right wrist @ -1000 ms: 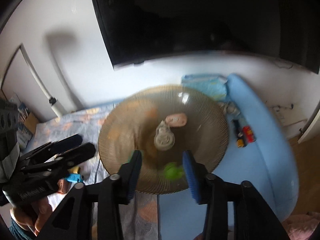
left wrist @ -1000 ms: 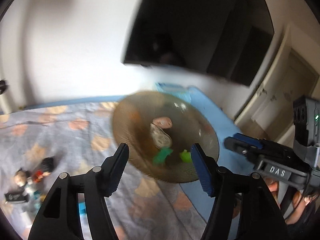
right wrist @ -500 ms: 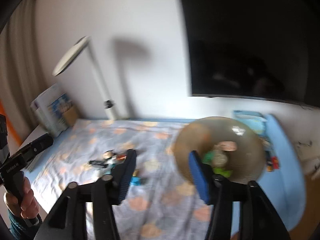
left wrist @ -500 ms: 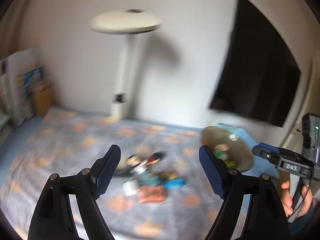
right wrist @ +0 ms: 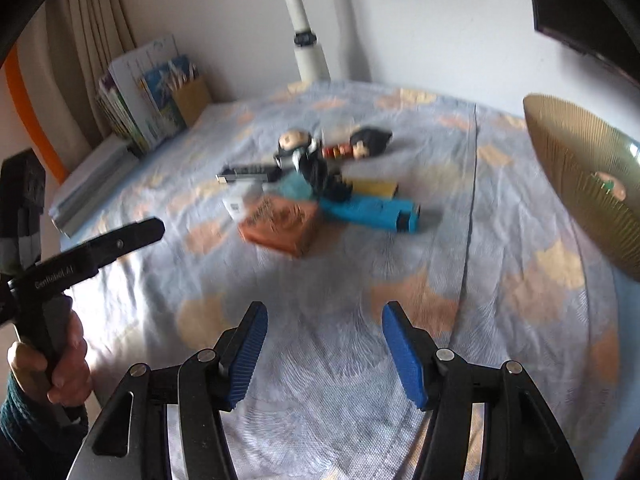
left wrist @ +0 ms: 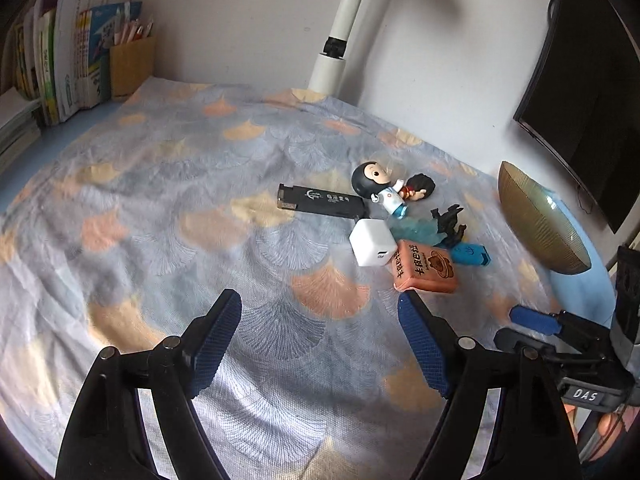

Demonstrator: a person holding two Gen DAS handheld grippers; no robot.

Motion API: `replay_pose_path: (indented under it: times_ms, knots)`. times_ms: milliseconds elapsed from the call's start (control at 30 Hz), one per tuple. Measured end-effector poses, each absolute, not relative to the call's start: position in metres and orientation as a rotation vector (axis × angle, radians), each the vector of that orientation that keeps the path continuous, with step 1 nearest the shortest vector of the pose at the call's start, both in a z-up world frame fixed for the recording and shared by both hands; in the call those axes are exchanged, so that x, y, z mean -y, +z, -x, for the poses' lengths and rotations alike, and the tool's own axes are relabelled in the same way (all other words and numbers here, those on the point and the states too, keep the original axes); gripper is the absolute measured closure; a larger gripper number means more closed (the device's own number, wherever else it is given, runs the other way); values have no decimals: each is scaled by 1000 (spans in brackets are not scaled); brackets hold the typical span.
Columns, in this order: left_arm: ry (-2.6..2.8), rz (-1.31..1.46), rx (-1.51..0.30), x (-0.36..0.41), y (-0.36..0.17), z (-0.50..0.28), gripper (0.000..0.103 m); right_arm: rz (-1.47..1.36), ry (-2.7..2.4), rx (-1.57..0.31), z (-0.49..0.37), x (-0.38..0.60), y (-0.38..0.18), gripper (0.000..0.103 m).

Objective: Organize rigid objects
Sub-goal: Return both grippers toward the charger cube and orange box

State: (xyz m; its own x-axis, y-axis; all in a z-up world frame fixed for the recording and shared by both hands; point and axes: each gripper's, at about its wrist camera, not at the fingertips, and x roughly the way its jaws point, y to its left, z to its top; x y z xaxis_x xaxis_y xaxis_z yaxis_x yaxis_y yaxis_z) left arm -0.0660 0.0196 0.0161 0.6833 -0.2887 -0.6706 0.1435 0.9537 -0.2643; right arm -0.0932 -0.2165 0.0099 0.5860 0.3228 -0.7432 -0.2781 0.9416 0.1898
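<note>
A pile of small objects lies on the patterned cloth: a black stick (left wrist: pixel 322 200), a white charger cube (left wrist: pixel 372 247), an orange box (left wrist: pixel 424 267) (right wrist: pixel 280 222), a blue device (left wrist: pixel 470 254) (right wrist: pixel 370 210), two dolls (left wrist: pixel 378 184) (right wrist: pixel 298 146) and a black figurine (left wrist: pixel 448 220). A ribbed amber glass bowl (left wrist: pixel 540 224) (right wrist: pixel 580 184) with small items inside stands to the right. My left gripper (left wrist: pixel 320 344) is open and empty, short of the pile. My right gripper (right wrist: pixel 324 354) is open and empty, also short of the pile; it also shows in the left wrist view (left wrist: pixel 532 320).
A white lamp post (left wrist: pixel 340 36) stands at the back wall. Books and a brown pencil holder (left wrist: pixel 132 64) stand at the back left. A dark monitor (left wrist: pixel 592 92) hangs on the right wall. A blue mat (left wrist: pixel 580 280) lies under the bowl.
Both grippers have swung left, away from the bowl, and lowered toward the pile on the cloth. The bowl now sits at the right edge of both views.
</note>
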Motion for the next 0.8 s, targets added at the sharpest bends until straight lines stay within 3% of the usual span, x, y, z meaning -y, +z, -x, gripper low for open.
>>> replay_pose_path:
  times_ms: [300, 500, 633, 800]
  knots:
    - [-314, 134, -861, -7, 35, 49, 25, -69, 409, -909, 90, 218, 20, 45]
    - [-414, 173, -922, 10, 39, 18, 25, 147, 509, -1023, 71, 179, 36, 41]
    - [-435, 139, -957, 29, 27, 0, 47, 203, 546, -1007, 52, 167, 24, 42]
    - [-447, 167, -996, 35, 13, -19, 56, 183, 582, -999, 33, 166, 12, 42]
